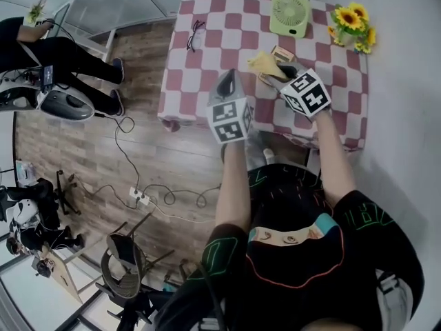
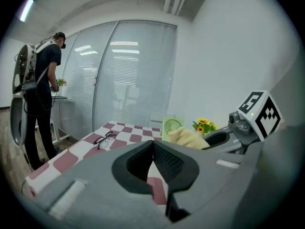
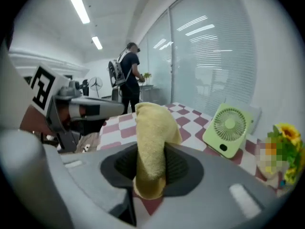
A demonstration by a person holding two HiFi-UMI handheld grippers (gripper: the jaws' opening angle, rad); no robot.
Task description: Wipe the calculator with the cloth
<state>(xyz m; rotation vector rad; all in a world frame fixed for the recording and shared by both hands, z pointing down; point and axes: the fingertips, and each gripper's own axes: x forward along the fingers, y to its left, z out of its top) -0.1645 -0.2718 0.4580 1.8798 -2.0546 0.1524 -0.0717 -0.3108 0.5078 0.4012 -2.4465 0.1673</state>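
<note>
My right gripper [image 1: 277,67] is shut on a yellow cloth [image 1: 264,61], which hangs bunched over the checkered table [image 1: 227,29]. Seen from the right gripper view, the cloth [image 3: 151,142] stands up between the jaws of that gripper [image 3: 150,168]. A flat tan-edged object, apparently the calculator [image 1: 281,52], lies just beyond the cloth and is mostly hidden by it. My left gripper [image 1: 229,83] hovers over the table's near edge, left of the cloth, shut and empty [image 2: 152,149]. From the left gripper view the cloth [image 2: 188,138] and the right gripper [image 2: 224,138] sit to the right.
A green desk fan [image 1: 290,12] stands at the table's far side, sunflowers [image 1: 353,25] at the far right, and glasses [image 1: 195,34] on the left. Beyond the table are a wood floor with cables [image 1: 145,197], chairs, and a person [image 3: 128,75] by the window.
</note>
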